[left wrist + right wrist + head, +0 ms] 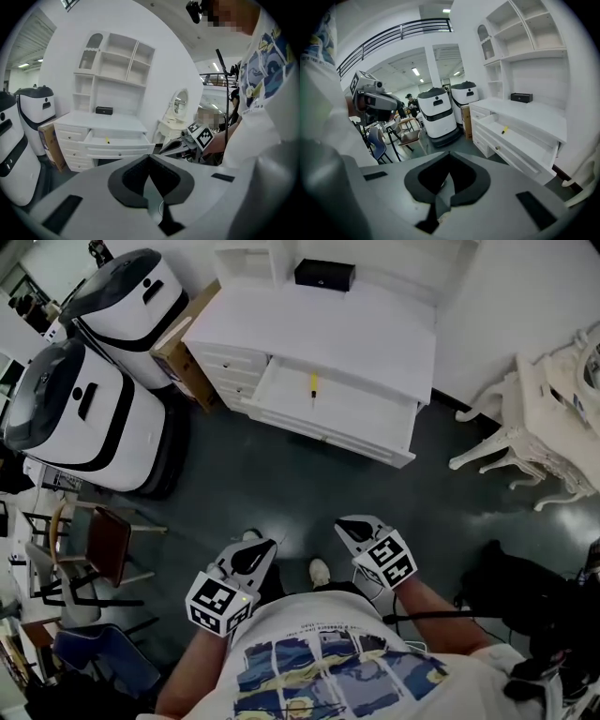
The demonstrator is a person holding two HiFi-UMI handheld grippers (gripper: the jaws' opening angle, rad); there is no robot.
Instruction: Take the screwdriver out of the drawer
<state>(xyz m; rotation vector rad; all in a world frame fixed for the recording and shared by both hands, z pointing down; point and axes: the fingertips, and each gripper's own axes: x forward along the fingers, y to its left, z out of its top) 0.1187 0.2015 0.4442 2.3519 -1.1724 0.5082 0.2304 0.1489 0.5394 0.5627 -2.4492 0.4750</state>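
Note:
A yellow-handled screwdriver (pixel 314 385) lies in the open top drawer (pixel 356 418) of a white desk, well ahead of me. It also shows in the left gripper view as the screwdriver (pixel 107 139) and in the right gripper view as the screwdriver (pixel 505 130). My left gripper (pixel 266 546) and right gripper (pixel 343 524) are held low, close to my body and far from the drawer. Both point toward the desk. The tips of each one's jaws meet, the left gripper (pixel 149 157) and the right gripper (pixel 450 153) alike, with nothing between them.
Two white robot machines (pixel 84 409) and a cardboard box (pixel 183 348) stand left of the desk. A black box (pixel 324 275) sits on the desk top. An ornate white table (pixel 553 418) stands at the right, chairs (pixel 94 549) at the left. Dark floor lies between me and the desk.

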